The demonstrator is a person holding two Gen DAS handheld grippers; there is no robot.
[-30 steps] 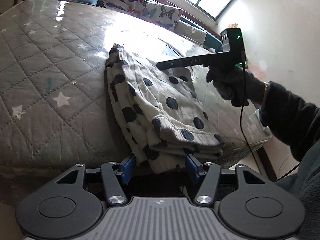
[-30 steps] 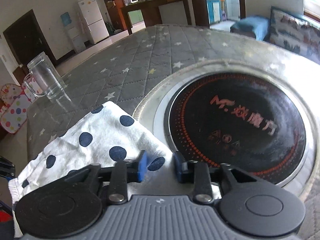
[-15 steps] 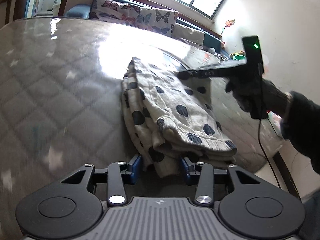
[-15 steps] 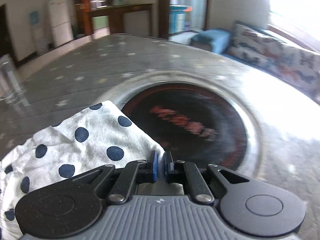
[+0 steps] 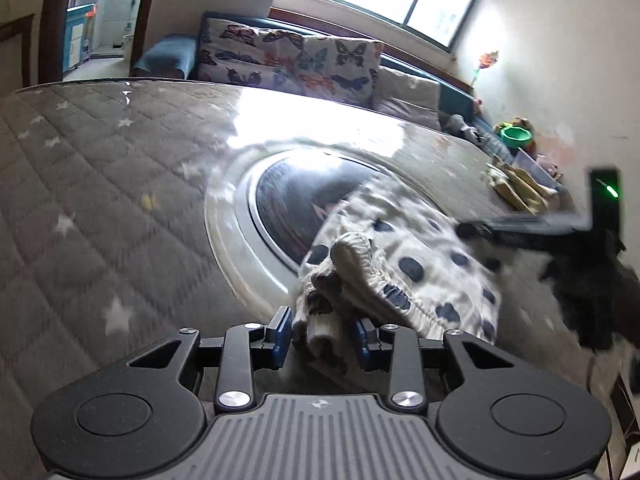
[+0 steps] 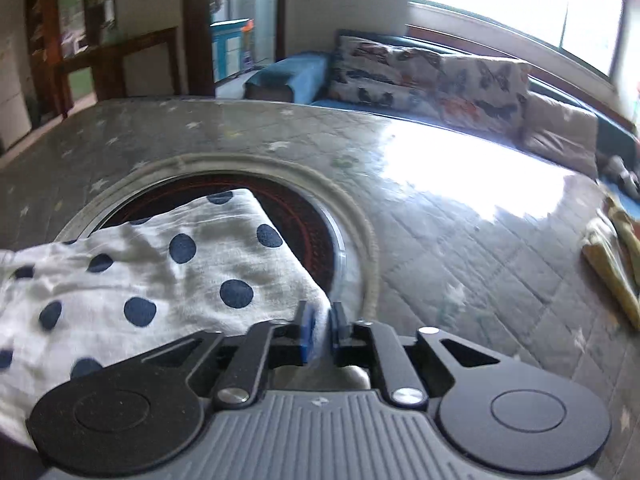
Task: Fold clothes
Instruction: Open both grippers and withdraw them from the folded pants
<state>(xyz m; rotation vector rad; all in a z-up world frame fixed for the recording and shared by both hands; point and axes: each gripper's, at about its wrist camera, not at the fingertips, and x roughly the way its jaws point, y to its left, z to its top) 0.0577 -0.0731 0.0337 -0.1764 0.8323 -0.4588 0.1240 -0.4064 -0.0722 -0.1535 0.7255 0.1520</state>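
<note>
A white garment with dark blue dots (image 5: 404, 256) is folded into a thick bundle and lies partly over the round black cooktop (image 5: 296, 200). My left gripper (image 5: 322, 336) is shut on the bundle's elastic-hem end, with cloth bunched between the blue pads. My right gripper (image 6: 319, 334) is shut on the opposite corner of the garment (image 6: 168, 280). The right gripper also shows in the left wrist view (image 5: 468, 230), at the far right, held by a gloved hand.
The table is covered by a grey quilted mat with stars (image 5: 80, 200) under glass. A sofa with butterfly cushions (image 5: 288, 60) runs along the far edge. A yellow cloth (image 6: 612, 264) lies at the table's right side, near a green bowl (image 5: 516, 134).
Both grippers have carried the folded garment away from the table edge toward the middle, over the cooktop. The right gripper closed on the corner a second ago and stays shut.
</note>
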